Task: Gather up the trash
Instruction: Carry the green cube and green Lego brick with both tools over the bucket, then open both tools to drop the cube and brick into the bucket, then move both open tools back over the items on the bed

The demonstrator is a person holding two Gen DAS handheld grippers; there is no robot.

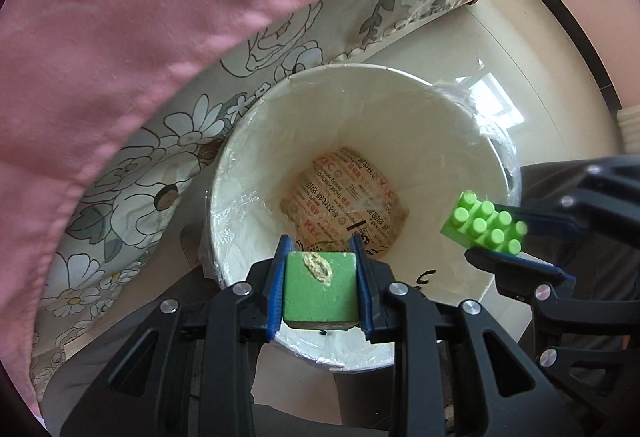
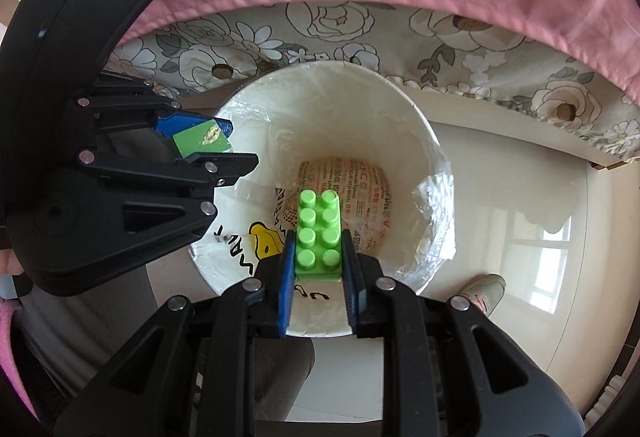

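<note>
Left tool [image 1: 320, 289] clenches a smeared green cube [image 1: 320, 287]; right tool [image 2: 319, 261] a studded brick [image 2: 319, 235], over plastic-lined white bin [image 1: 440, 141] holding printed wrapper [image 1: 348, 205].

Both views are bright with soft daylight, and colours read clean. The glossy floor [image 2: 520, 221] mirrors a window as a pale glare patch, seen in the left wrist view too. The clear liner of the white bin [image 1: 460, 141] glints along its rim. Shadows are faint and soft. Fisheye distortion bends the pink sheet [image 1: 160, 37] into an arc, and dark vignetting rings every corner. Focus is sharp centrally, softer toward the edges.
</note>
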